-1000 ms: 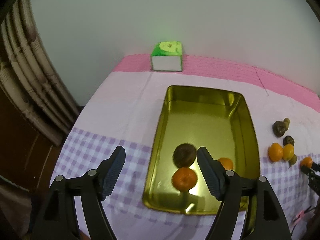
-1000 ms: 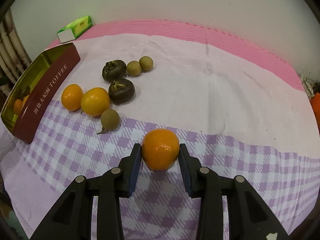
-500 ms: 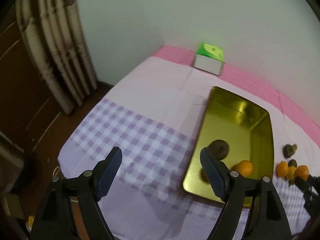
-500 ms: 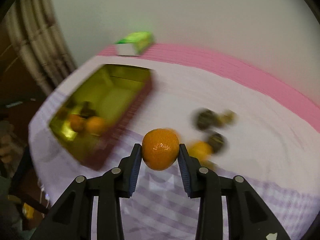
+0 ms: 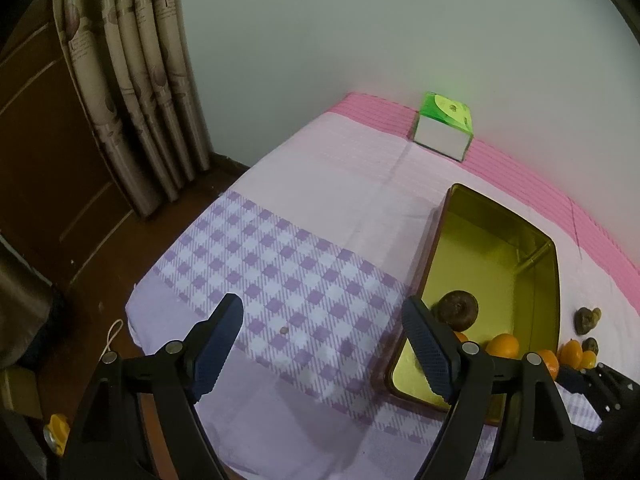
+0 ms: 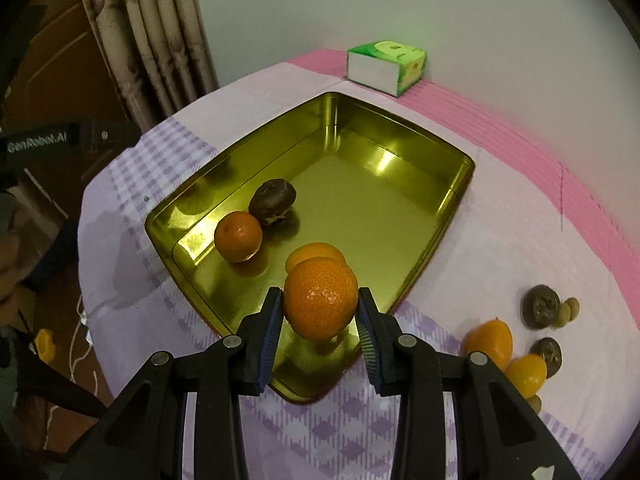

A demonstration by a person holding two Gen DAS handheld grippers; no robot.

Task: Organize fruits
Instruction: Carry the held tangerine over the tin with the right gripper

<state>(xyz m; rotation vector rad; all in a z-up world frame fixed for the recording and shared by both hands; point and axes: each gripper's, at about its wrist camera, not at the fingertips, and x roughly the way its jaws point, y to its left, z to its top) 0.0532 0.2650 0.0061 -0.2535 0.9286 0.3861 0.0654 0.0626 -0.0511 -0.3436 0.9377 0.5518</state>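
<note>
We have the right claw (image 6: 319, 322) clamped on a tangerine (image 6: 321, 299), its pads pressing both flanks, and it hangs above the near corner of the gold tin (image 6: 466, 170). Inside the tin lie another orange fruit (image 6: 238, 236), a dark brown fruit (image 6: 273, 200) and a third orange one (image 6: 314, 251) directly beyond our load. To place it well, we judge we should carry it a little further over the rim, lower it toward bare metal beside those fruits, and release only when it is near the floor, so it does not roll or knock them. Our left claw (image 5: 322, 346) gapes wide and empty over the checked cloth (image 5: 280, 272) beside the tin.
</note>
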